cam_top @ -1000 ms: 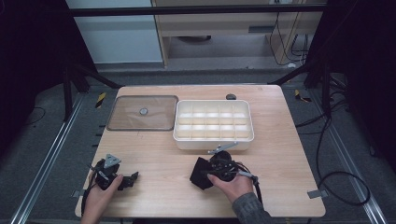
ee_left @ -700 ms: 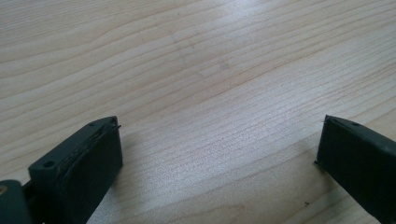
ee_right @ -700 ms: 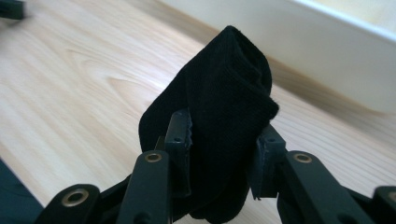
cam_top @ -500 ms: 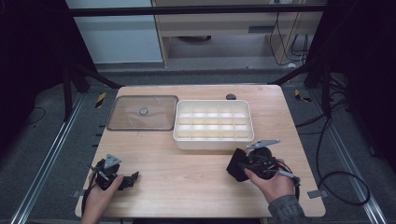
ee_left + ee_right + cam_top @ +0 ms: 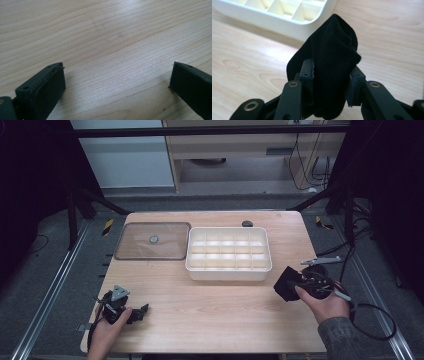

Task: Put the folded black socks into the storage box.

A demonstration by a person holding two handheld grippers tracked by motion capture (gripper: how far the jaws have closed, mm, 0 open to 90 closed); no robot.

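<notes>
A folded black cloth [image 5: 332,57] is pinched between the jaws of my right gripper [image 5: 331,80], which is shut on it. From above, that cloth [image 5: 286,284] hangs just off the table near its right edge, right of the white divided tray [image 5: 229,271]. My left gripper [image 5: 141,312] rests on the table at the front left, jaws wide apart. Between its black fingers [image 5: 47,87] there is only bare wood [image 5: 115,50].
A clear lid [image 5: 152,241] with a small knob lies flat to the left of the tray. A small dark round object [image 5: 247,224] sits at the table's back edge. Cables trail from my right gripper over the table's right side.
My right gripper has carried the black cloth from the front middle of the table to the right, past the tray's right corner. The left gripper has stayed put.
</notes>
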